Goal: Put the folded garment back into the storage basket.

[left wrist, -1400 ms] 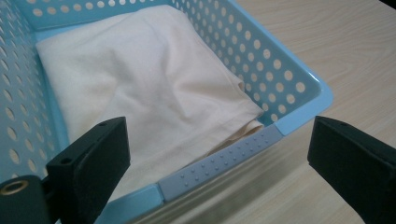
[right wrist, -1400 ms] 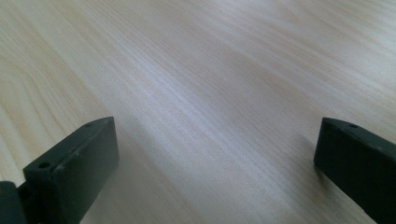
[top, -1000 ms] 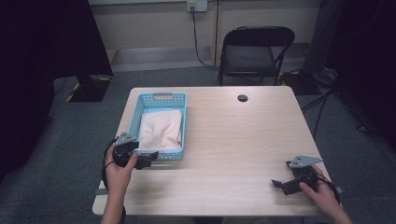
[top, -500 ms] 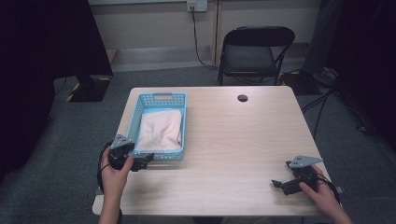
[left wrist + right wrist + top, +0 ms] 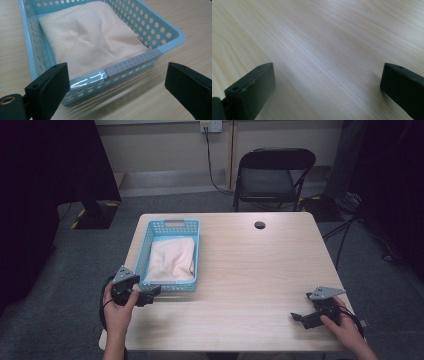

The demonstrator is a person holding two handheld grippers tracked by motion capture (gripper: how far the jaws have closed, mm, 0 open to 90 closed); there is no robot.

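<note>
Jaws of the left gripper [image 5: 145, 295] are spread wide apart and nothing is held between them; in the left gripper view they frame the near end of the basket [image 5: 160, 30], just short of its wall. The gripper is held by a hand [image 5: 117, 307] at the near left of the table [image 5: 250, 270], and in the high view its tips lie just beside the basket's near left corner, though contact cannot be made out. At the near right, the right gripper [image 5: 300, 317] is held low over bare wood, well apart from the basket, and its jaws are likewise seen wide apart with only tabletop between them in the right gripper view. The basket, light blue with perforated walls, is set lengthwise on the left half of the table, its long sides running away from the person. A grey studded strip [image 5: 132, 63] is seen on its near rim, with a glossy patch beside it. A pale peach cloth [image 5: 90, 40] is laid inside, loosely folded, covering most of the floor and rising against the near wall. Farther off, a dark round hole [image 5: 259, 225] is seen in the tabletop near the far edge, and a black folding chair [image 5: 272, 175] stands beyond the table.
</note>
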